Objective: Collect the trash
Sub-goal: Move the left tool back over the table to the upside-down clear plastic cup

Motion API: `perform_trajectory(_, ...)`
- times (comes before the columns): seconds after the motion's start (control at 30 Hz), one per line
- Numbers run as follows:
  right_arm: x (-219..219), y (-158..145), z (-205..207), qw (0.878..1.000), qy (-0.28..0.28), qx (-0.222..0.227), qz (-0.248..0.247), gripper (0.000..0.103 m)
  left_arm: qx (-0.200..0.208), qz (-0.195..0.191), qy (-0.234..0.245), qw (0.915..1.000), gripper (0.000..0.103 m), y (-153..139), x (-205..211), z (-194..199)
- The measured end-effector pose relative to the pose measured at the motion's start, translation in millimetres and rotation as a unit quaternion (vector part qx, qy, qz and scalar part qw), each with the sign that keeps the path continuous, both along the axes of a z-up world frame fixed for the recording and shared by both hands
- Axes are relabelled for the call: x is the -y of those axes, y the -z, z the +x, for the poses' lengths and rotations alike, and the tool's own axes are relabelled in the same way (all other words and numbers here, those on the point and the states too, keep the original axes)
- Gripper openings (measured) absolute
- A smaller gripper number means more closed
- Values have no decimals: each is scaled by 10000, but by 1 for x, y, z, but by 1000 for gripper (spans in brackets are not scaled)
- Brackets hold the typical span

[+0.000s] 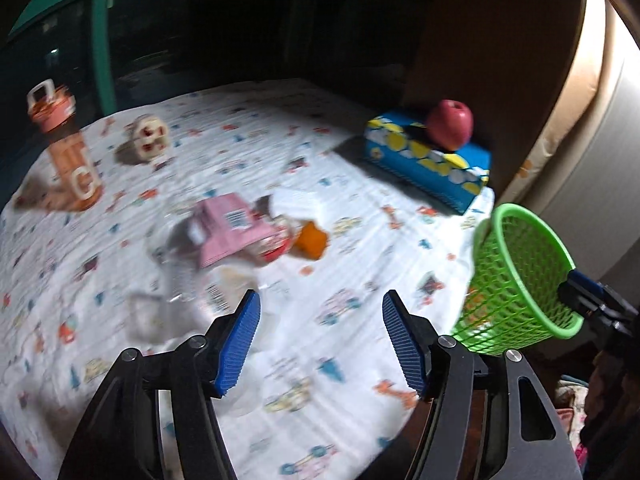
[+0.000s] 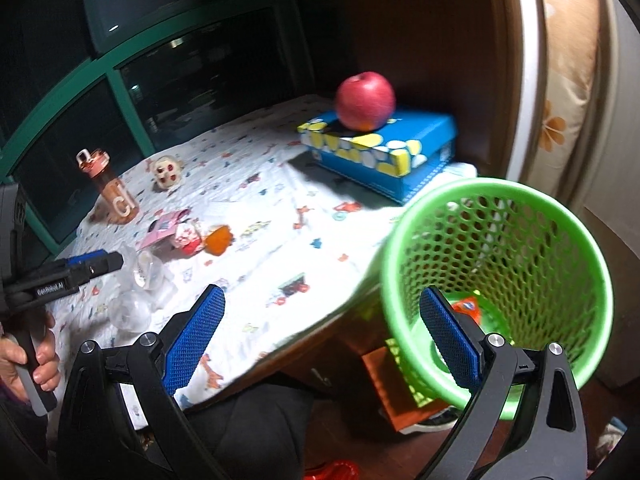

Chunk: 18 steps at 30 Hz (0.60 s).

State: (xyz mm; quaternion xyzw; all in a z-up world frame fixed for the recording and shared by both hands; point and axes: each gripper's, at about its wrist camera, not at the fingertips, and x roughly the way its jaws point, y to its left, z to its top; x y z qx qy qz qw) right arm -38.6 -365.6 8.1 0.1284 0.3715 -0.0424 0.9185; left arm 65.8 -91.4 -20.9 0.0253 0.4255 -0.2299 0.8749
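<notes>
Green mesh basket [image 2: 520,280] tilted, orange wrapper [image 2: 466,305] inside.

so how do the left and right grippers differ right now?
The left gripper stands open with nothing between its pads, over the cloth near clear plastic trash. The right gripper carries the green mesh basket: in the left wrist view it is clamped on the rim, held off the table edge. Left is empty, right loaded. Both have black frames, ribbed blue pads and point downward.
</notes>
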Motion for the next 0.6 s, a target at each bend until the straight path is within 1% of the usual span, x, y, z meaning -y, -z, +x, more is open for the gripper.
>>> perform_trajectory(0.1, -13, 0, 9, 9998, -177, 17, 39, 97, 14, 159, -213, 9996, 62, 14, -20, -7)
perform_trajectory(0.17, -22, 0, 15, 9996, -282, 11, 42, 97, -64, 226, -253, 9994, 62, 26, -29, -11)
perform_trajectory(0.27, -33, 2, 21, 9992, -403, -12, 48, 97, -166, 347, -333, 9987, 62, 44, -34, -16)
perform_trajectory(0.33, -38, 3, 23, 9990, -450, -33, 54, 97, -161, 474, -399, 9979, 62, 54, -36, -17)
perform_trajectory(0.43, -43, 5, 25, 9988, -490, -58, 65, 97, -132, 625, -456, 9969, 62, 63, -36, -14)
perform_trajectory(0.6, -46, 9, 28, 9986, -511, -127, 93, 97, -37, 800, -498, 9955, 61, 70, -36, -10)
